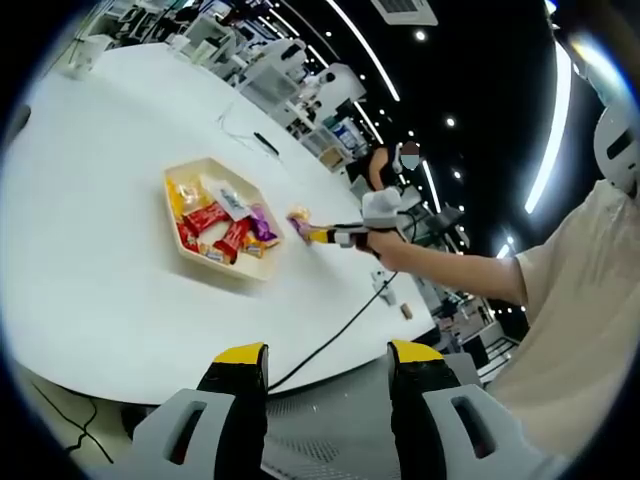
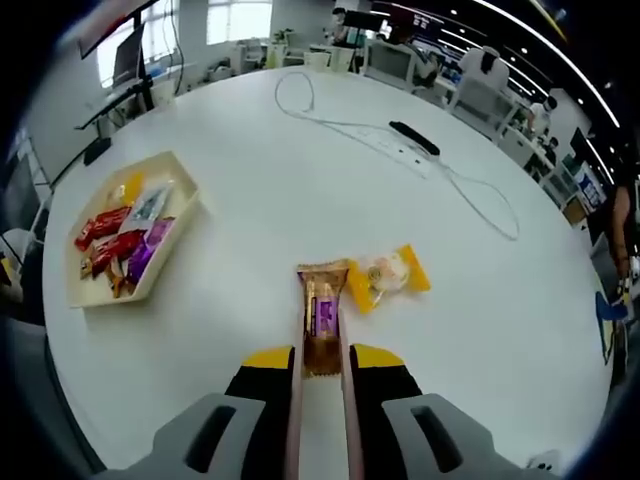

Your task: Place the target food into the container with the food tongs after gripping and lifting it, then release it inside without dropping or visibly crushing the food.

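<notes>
White and round, the surface carries a cream-coloured hexagonal tray filled with wrapped snacks in red, purple, yellow and silver. In the right gripper view the right tool reaches forward with a pair of pale food tongs running between its yellow-tipped jaws, which are pressed in against the tong arms. The tong tips pinch a brown and purple wrapped bar that points straight away from the camera; whether the bar is lifted or resting on the surface cannot be told. Just beside the bar, on its right, lies a clear packet with yellow ends, flat on the surface and well apart from the tray, which sits off to the left. A white cable loops across the far part of the surface past a dark oblong object. In the left gripper view the left tool hangs at the near edge of the surface with its jaws spread apart and nothing between them. Beyond it a person's hand holds the right tool out over the surface, its tip at the packets just beside the tray's far corner, and a black cord trails from there off the surface edge.
</notes>
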Motion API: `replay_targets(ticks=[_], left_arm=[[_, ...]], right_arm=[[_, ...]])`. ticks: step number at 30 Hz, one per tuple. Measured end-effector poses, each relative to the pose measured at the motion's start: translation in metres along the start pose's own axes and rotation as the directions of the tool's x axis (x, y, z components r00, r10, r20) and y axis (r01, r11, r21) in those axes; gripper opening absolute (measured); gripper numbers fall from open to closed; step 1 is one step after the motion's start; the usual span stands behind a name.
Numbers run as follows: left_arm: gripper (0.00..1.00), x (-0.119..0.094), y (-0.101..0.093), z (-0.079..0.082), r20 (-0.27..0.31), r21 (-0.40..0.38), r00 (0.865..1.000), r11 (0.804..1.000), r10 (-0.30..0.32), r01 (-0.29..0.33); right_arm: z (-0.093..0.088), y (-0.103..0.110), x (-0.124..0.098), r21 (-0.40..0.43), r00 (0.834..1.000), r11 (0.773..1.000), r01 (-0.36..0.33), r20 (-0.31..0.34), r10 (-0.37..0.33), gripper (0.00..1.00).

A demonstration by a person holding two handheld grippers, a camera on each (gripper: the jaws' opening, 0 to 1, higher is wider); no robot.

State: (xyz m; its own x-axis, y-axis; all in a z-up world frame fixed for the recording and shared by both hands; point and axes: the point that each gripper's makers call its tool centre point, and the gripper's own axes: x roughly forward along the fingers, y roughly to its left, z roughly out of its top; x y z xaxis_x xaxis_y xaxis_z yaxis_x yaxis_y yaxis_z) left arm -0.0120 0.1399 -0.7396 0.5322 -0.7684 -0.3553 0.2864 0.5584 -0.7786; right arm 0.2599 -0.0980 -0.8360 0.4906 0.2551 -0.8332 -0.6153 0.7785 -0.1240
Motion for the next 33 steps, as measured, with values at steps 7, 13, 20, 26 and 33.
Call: replay_targets(ticks=[7,13,20,26,33], left_arm=[[0.47,0.001,-0.002,0.001,0.003,0.004,1.000,1.000,-0.005,0.005],[0.47,0.000,-0.006,0.005,0.007,0.022,1.000,1.000,-0.010,0.010],[0.47,-0.004,-0.009,0.005,0.005,0.040,1.000,0.999,-0.012,0.012],[0.48,-0.005,-0.017,0.006,0.009,0.059,1.000,0.998,-0.024,0.023],[0.48,-0.004,-0.027,0.005,0.004,0.077,0.999,0.996,-0.041,0.041]], right_arm=[[0.003,0.001,-0.008,0.013,1.000,1.000,0.004,0.017,-0.004,0.20],[0.007,0.000,-0.015,0.038,0.999,0.999,0.007,0.040,-0.008,0.20],[0.013,0.000,-0.025,0.070,0.997,0.998,0.007,0.074,-0.012,0.20],[0.017,-0.001,-0.038,0.094,0.994,0.996,0.011,0.106,-0.021,0.20],[0.017,0.003,-0.052,0.119,0.991,0.993,0.014,0.132,-0.030,0.21]])
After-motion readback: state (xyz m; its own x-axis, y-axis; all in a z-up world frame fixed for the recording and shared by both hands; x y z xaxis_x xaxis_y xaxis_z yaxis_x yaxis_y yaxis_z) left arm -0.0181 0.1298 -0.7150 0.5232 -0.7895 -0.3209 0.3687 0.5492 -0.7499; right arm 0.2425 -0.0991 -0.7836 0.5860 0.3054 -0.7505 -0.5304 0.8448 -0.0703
